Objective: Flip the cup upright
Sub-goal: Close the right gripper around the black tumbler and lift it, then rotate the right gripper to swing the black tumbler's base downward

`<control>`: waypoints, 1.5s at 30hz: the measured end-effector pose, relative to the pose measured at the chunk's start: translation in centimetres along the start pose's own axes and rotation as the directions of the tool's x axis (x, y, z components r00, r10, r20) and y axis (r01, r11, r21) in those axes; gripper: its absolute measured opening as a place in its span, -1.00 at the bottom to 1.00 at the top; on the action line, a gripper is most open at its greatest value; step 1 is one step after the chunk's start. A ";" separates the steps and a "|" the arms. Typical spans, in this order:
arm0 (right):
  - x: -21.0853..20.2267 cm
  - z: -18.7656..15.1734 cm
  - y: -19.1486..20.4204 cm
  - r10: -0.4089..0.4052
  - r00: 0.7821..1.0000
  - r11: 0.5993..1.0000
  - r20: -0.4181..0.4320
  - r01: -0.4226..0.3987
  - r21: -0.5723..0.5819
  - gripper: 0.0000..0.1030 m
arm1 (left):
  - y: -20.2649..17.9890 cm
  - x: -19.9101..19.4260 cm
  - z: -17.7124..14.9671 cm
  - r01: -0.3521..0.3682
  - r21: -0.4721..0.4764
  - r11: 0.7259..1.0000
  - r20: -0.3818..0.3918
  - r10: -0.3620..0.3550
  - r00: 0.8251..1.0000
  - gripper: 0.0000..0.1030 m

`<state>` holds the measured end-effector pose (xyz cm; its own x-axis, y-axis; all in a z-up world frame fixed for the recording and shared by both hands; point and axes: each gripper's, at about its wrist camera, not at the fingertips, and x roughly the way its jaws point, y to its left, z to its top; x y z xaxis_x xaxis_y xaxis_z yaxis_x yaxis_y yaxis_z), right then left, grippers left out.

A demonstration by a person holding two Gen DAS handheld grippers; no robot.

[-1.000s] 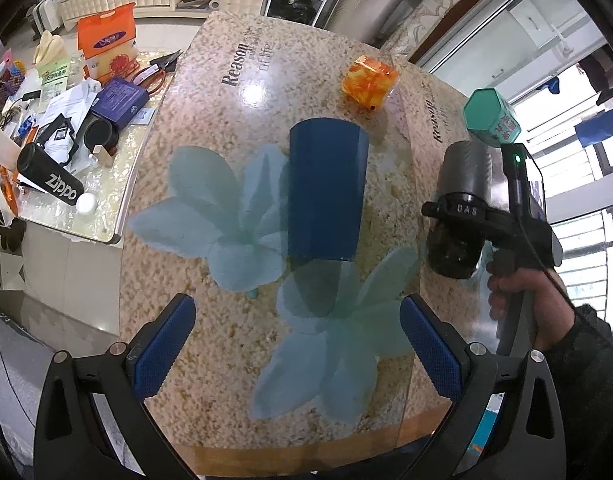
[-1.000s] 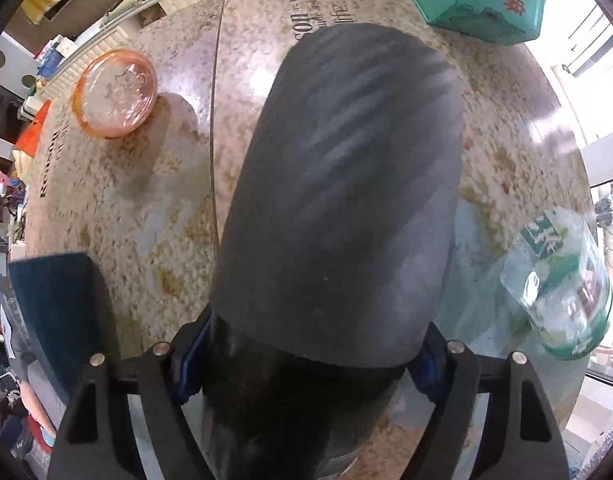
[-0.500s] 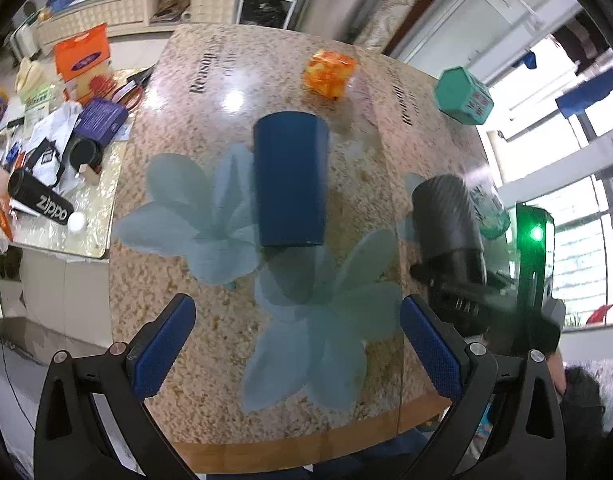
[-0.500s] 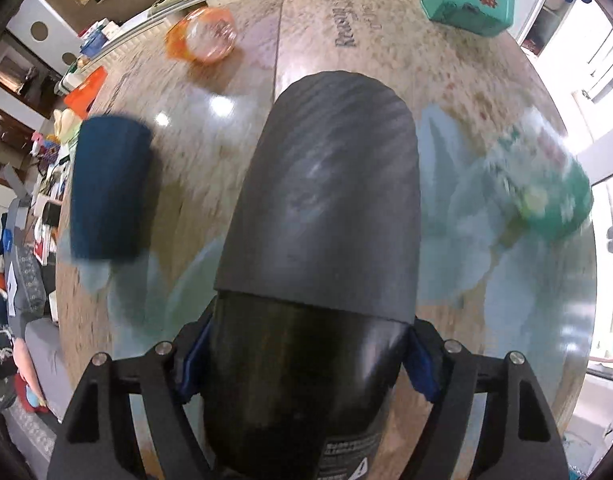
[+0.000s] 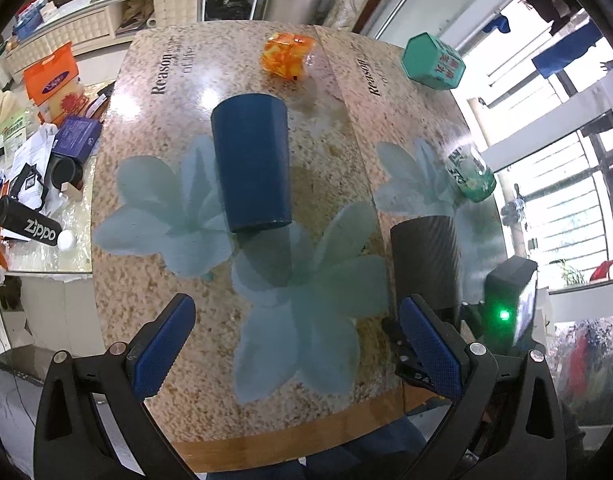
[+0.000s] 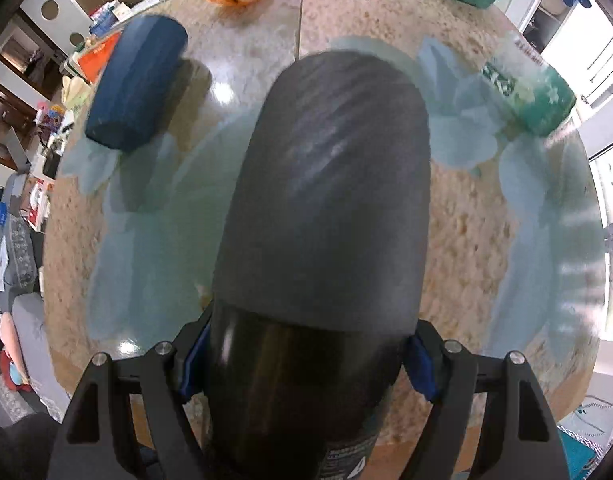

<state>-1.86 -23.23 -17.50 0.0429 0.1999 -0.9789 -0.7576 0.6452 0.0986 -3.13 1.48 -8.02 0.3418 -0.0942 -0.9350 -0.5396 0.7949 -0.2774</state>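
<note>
A dark blue cup (image 5: 252,164) lies on its side in the middle of the speckled table (image 5: 330,92); it also shows in the right wrist view (image 6: 136,84) at the upper left. My left gripper (image 5: 298,344) is open and empty, near the table's front edge, well short of the blue cup. My right gripper (image 6: 306,356) is shut on a black carbon-pattern cup (image 6: 326,208), which fills the right wrist view. In the left wrist view the black cup (image 5: 424,260) sits low over the table at the right, just behind my left gripper's right finger.
An orange plastic jar (image 5: 288,54) lies at the far side of the table. A teal hexagonal box (image 5: 432,62) stands at the far right. A green bottle (image 5: 470,172) lies near the right edge. A cluttered side table (image 5: 34,152) stands left.
My right gripper has carried the black cup down and toward the table's front right, tipping it. The left gripper has pulled back a little; the blue cup has not moved.
</note>
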 end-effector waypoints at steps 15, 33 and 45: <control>1.9 1.7 0.8 0.024 0.998 0.999 -0.051 -0.021 0.043 0.58 | 0.3 0.2 -0.4 -0.006 0.019 1.000 -0.019 0.007 1.000 0.99; 1.1 2.4 1.1 0.010 0.999 0.996 -0.049 -0.005 0.091 1.00 | 1.3 -1.5 -1.4 0.029 0.060 0.998 0.019 -0.031 0.999 0.99; -5.2 4.0 -3.5 0.010 0.998 0.985 0.058 -0.020 0.173 1.00 | -2.0 -3.2 -0.2 0.034 0.100 0.994 0.006 -0.035 0.999 0.99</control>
<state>3.22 -23.59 -12.06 0.0727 0.2487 -0.9658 -0.6340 0.7591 0.1478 -3.29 0.05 -4.46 0.3653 -0.1179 -0.9234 -0.4478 0.8474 -0.2853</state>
